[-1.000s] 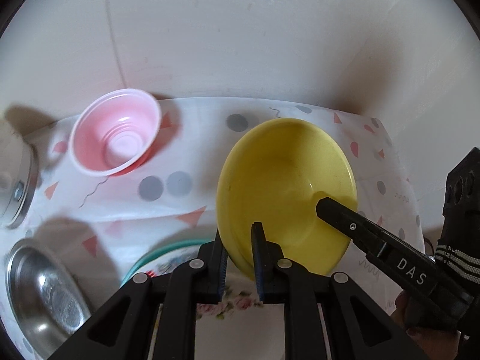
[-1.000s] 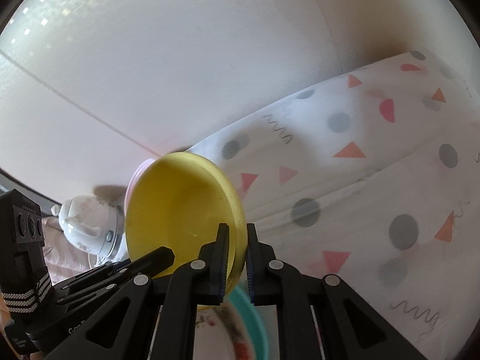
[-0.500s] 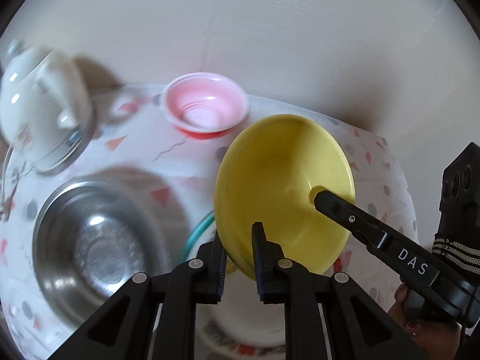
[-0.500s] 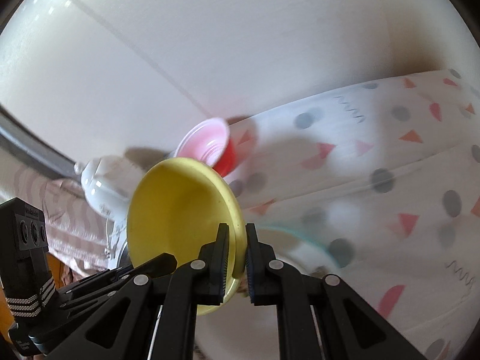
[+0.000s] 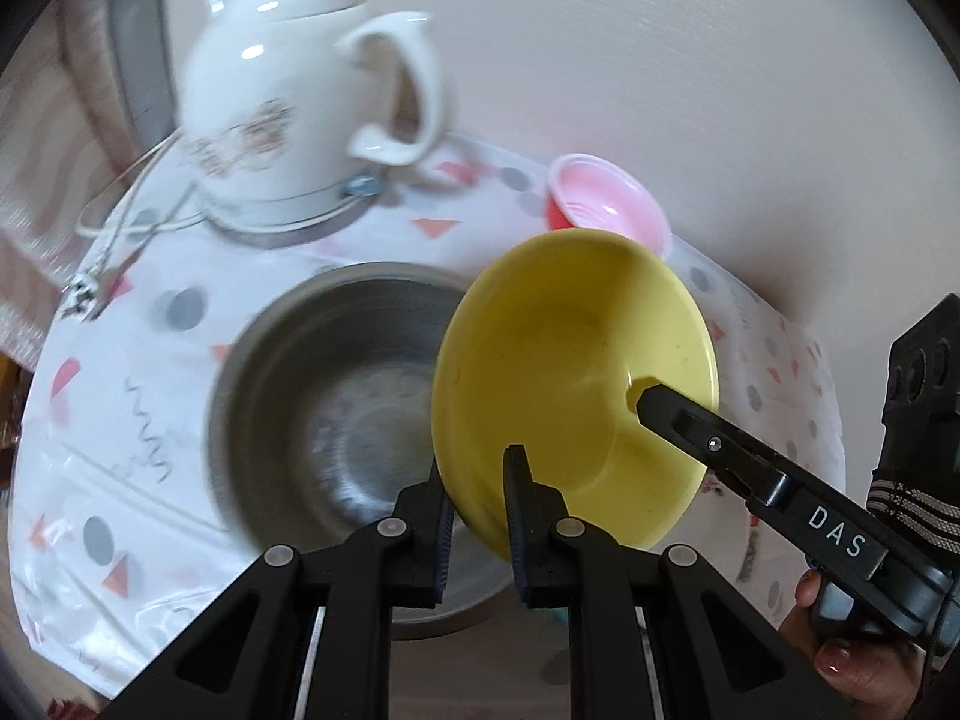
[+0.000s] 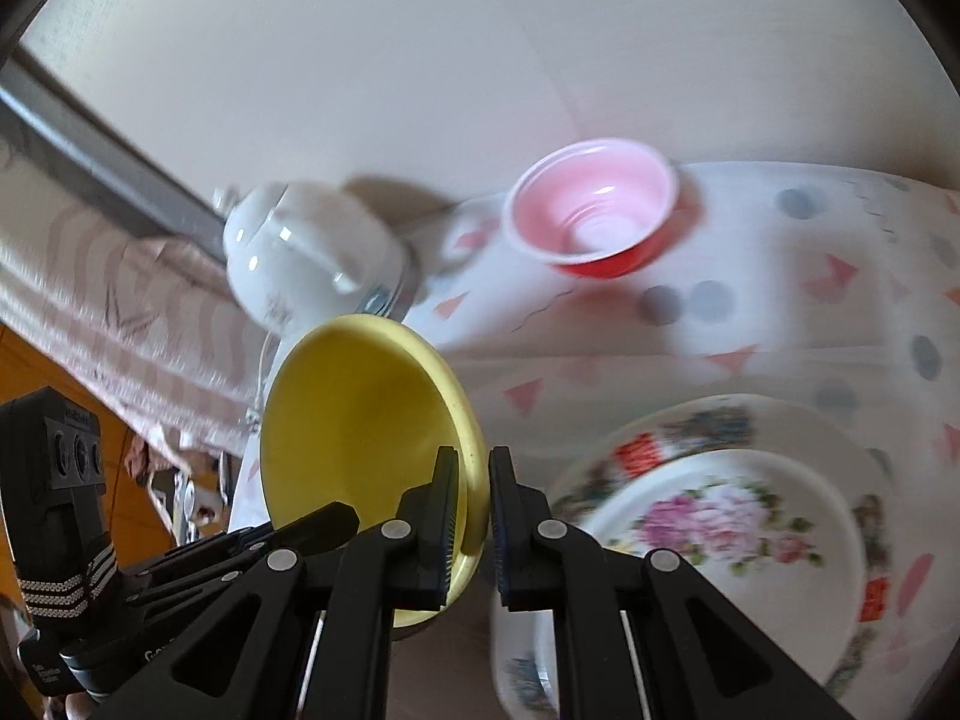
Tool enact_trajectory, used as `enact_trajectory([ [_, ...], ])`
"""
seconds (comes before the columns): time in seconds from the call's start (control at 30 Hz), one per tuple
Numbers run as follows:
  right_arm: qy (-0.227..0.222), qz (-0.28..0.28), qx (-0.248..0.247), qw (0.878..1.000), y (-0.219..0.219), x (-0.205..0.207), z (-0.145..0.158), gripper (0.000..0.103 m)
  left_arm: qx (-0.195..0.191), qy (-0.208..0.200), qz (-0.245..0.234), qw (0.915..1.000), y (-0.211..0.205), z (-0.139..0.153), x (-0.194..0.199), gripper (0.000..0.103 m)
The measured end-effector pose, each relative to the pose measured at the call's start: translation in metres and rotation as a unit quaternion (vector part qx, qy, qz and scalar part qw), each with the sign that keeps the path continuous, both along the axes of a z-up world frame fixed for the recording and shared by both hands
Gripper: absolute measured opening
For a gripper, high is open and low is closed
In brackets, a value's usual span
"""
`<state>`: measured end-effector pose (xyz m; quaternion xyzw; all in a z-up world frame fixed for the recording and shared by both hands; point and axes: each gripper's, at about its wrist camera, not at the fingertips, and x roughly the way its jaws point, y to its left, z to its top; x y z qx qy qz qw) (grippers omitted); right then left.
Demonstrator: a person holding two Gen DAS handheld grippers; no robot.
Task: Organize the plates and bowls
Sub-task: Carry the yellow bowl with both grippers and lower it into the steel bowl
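Note:
A yellow bowl (image 5: pixel 570 360) hangs tilted in the air, held at its rim from two sides. My left gripper (image 5: pixel 477 474) is shut on the near rim. My right gripper (image 6: pixel 474 462) is shut on the opposite rim, and one of its fingers (image 5: pixel 720 450) lies inside the bowl. The yellow bowl (image 6: pixel 360 420) hangs over the right side of a big steel bowl (image 5: pixel 324 408) on the table. A pink bowl with a red outside (image 6: pixel 594 216) stands by the wall. Stacked flowered plates (image 6: pixel 720 516) lie at the right.
A white teapot (image 5: pixel 300 114) on a metal stand sits at the back left, with a cord trailing off it. The spotted tablecloth (image 5: pixel 120 420) covers the table up to the wall. A hand (image 5: pixel 852 660) grips the right gripper's handle.
Both grippers have carried the yellow bowl leftward across the table. The steel bowl and the teapot have come into view, and the pink bowl has slid off to the right.

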<state>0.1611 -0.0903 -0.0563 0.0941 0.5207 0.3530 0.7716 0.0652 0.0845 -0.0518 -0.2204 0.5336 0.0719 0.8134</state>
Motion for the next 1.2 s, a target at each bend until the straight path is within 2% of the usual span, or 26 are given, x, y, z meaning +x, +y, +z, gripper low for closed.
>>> enact_trajectory([
  [0.23,0.012,0.038,-0.019,0.999,0.044,-0.011,-0.015,0.010,0.003,0.024,0.029,0.9993,0.031,-0.015,-0.013,0.016],
  [0.43,0.022,0.054,-0.034,0.998,0.063,-0.013,-0.026,0.010,0.004,0.040,0.039,0.9985,0.047,-0.029,-0.021,0.016],
  [0.77,0.038,0.062,-0.062,0.995,0.071,-0.009,-0.042,0.011,0.027,0.063,0.030,0.9972,0.047,-0.044,-0.016,0.016],
  [1.2,0.036,0.055,-0.072,0.995,0.069,-0.007,-0.042,0.011,0.054,0.075,0.010,0.9957,0.038,-0.052,-0.007,0.017],
])
